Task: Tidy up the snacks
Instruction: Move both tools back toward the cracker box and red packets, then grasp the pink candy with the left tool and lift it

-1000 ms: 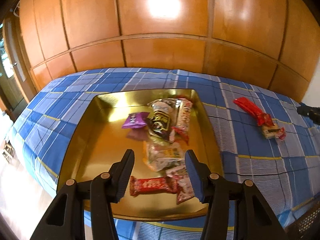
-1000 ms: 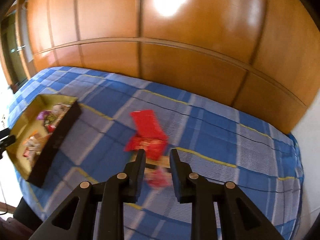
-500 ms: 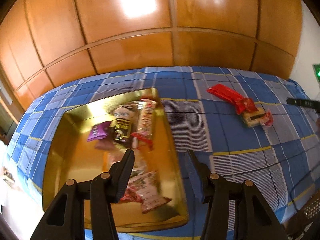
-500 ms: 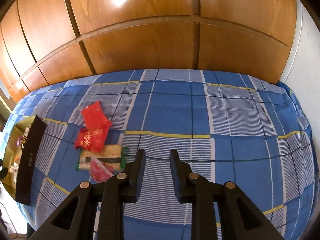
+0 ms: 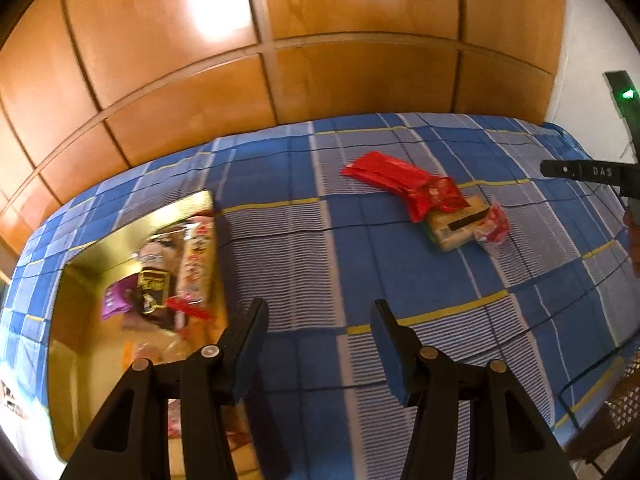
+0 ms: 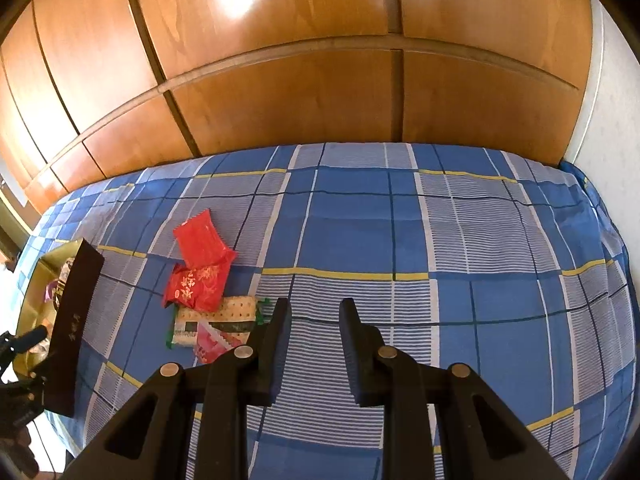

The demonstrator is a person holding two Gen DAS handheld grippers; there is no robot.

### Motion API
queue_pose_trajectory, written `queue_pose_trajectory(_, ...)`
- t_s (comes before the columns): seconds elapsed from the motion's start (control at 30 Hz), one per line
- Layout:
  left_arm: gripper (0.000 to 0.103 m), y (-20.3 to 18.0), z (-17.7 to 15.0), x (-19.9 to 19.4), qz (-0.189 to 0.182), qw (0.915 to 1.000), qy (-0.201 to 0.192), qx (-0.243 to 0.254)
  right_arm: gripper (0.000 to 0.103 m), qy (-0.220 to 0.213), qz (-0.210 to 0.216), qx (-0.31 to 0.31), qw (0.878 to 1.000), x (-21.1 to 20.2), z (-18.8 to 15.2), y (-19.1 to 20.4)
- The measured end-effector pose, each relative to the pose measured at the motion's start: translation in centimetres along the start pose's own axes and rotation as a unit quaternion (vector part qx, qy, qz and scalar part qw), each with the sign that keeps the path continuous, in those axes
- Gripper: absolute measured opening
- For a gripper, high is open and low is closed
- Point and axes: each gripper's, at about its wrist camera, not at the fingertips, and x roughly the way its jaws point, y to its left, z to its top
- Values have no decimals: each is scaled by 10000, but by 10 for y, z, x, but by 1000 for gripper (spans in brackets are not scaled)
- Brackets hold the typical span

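My left claw (image 5: 318, 350) stood spread, empty; right claw (image 6: 313, 346) nearly closed, empty. Cracker pack (image 6: 218, 314) lay flat on bed (image 6: 440, 240), long axis across right view.

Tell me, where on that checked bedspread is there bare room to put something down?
Bare cloth runs between the gold tray and the loose snack pile, and widely from that pile across to the bedspread's far edge by the white wall. The tray itself is crowded with packets.

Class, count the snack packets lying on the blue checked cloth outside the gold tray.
4, clustered together: plain red packet, patterned red packet, cracker pack, pink packet. Others could hide underneath.
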Motion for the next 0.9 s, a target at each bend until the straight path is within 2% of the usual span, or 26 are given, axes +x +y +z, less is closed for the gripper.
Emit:
queue_pose_trajectory(0.4, 62, -42, 18, 35, -737, 9968, 294, 133, 25, 64, -71, 57, 9999, 3, 0, -2)
queue_pose_trajectory(0.47, 63, -47, 23, 38, -812, 9962, 287, 136, 27, 58, -51, 95, 9999, 2, 0, -2)
queue_pose_trajectory(0.57, 63, -65, 32, 40, -814, 9954, 67, 498, 27, 61, -48, 133, 9999, 2, 1, -4)
queue_pose_trajectory(0.63, 63, -75, 37, 44, -887, 9937, 68, 678, 28, 70, -66, 155, 9998, 2, 1, -5)
queue_pose_trajectory(0.77, 63, -88, 49, 53, -1422, 9881, 275, 517, 28, 65, -67, 202, 9998, 2, 2, -6)
queue_pose_trajectory(0.9, 65, -111, 58, 57, -1433, 9869, 90, 737, 28, 46, -31, 249, 9997, 1, 2, -7)
